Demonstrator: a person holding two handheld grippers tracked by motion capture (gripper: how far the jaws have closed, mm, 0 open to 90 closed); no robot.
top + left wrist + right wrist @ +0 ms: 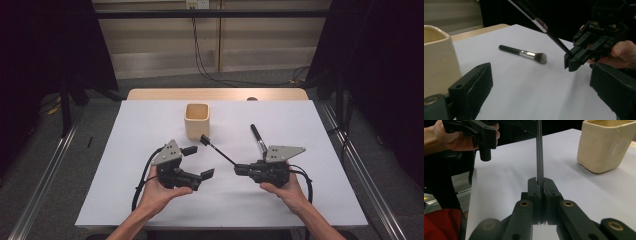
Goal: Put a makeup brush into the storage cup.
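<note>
A cream square cup (197, 120) stands at the table's middle back. My right gripper (237, 170) is shut on the end of a thin black brush (217, 149), whose tip slants up toward the cup. In the right gripper view the pads (534, 187) pinch the brush's handle (539, 152), with the cup (606, 145) at the right. My left gripper (199, 162) is open and holds nothing, below and in front of the cup. In the left gripper view the cup (436, 57) is at the left and the right gripper (571, 60) with its brush (544, 27) at the right.
A second, thicker makeup brush (258, 138) with a silver ferrule lies flat on the white table (150, 200), right of the cup; the left gripper view shows this brush (524, 53) beyond the open jaws. Cables trail from both grippers toward the table's front edge.
</note>
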